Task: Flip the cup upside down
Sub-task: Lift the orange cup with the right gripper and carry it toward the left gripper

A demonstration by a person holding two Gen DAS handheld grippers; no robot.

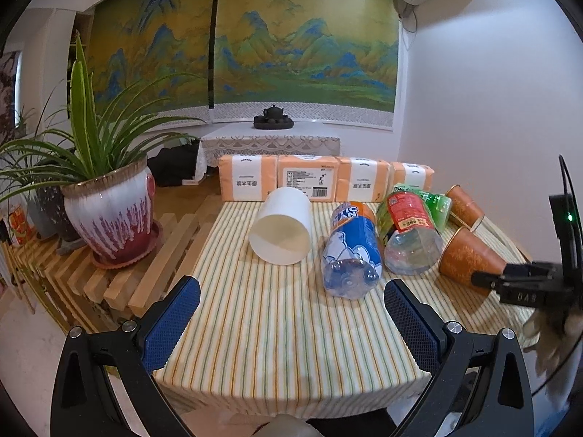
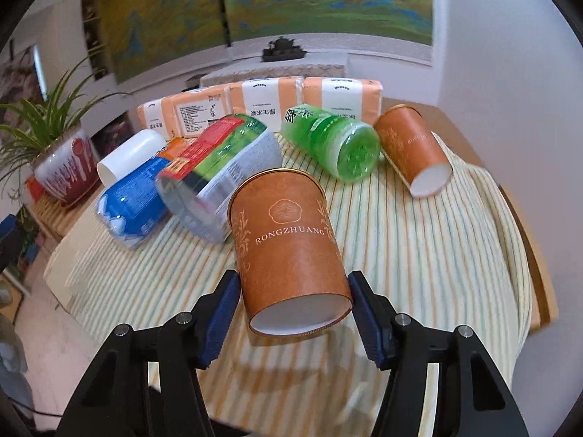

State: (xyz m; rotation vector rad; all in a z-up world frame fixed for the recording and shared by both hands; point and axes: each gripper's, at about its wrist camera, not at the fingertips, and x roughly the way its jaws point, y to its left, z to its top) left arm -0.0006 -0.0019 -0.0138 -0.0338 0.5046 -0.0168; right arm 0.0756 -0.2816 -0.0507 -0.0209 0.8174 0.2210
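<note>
My right gripper [image 2: 293, 298] is shut on an orange paper cup [image 2: 288, 251] marked RONGZHUANG, held tilted above the striped tablecloth [image 2: 419, 255] with its open mouth toward the camera. In the left wrist view this cup [image 1: 470, 258] sits at the right with the right gripper's finger [image 1: 488, 279] on it. A second orange cup [image 2: 415, 149] lies on its side at the back right; it also shows in the left wrist view [image 1: 464, 205]. A white cup [image 1: 282, 227] lies on its side. My left gripper [image 1: 291, 307] is open and empty above the cloth's near part.
A blue-labelled bottle [image 1: 351, 251], a red-and-green-labelled bottle [image 1: 406, 229] and a green bottle [image 2: 335, 142] lie between the cups. Orange tissue packs [image 1: 309, 178] line the table's far edge. A potted plant [image 1: 109, 215] stands on a slatted bench at the left.
</note>
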